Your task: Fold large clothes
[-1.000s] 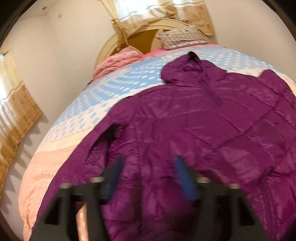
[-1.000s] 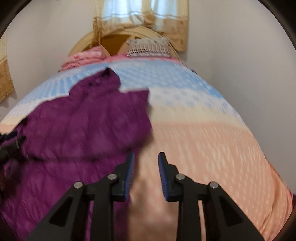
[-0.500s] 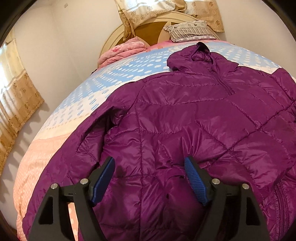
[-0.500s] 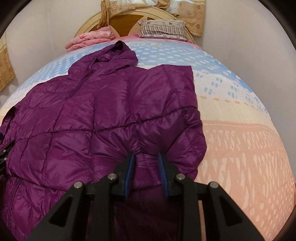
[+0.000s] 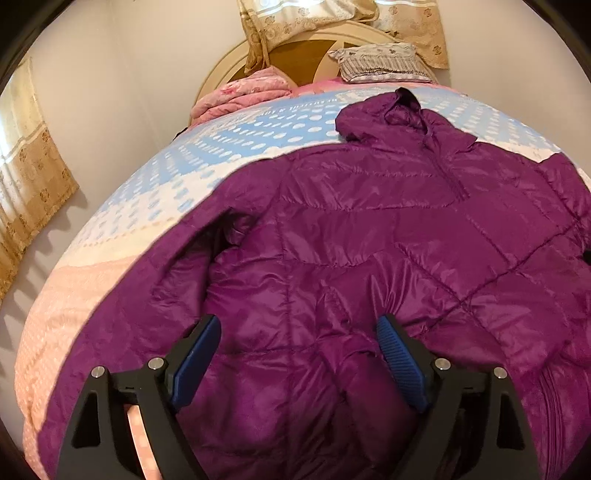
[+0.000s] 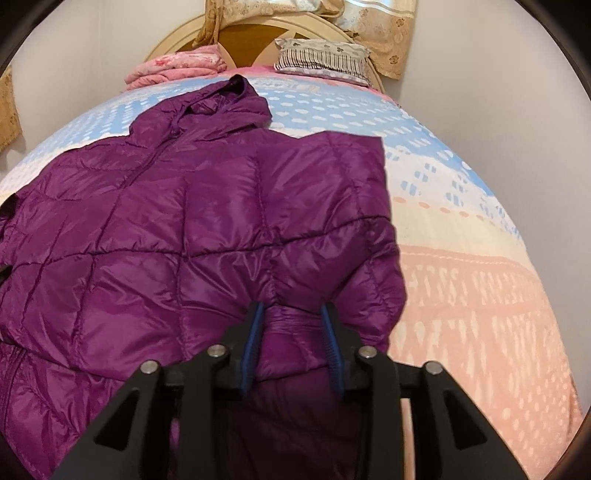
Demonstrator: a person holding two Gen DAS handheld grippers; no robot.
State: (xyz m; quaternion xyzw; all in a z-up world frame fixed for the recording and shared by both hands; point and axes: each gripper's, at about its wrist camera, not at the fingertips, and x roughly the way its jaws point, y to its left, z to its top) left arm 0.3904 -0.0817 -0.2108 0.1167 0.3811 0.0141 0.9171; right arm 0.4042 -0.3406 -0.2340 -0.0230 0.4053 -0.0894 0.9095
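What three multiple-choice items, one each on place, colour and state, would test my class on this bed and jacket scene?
1. Where does the jacket's hood point?
A. toward the headboard
B. toward the foot
C. off the side

2. What colour is the jacket?
A. green
B. purple
C. black

3. How do the left hand-held gripper's jaws stand?
A. shut on a pillow
B. clamping a curtain
C. wide apart

Key: 1 A, the hood lies nearest the headboard; 2 B, the shiny quilting is purple; 3 C, the blue pads stand well apart over the jacket.
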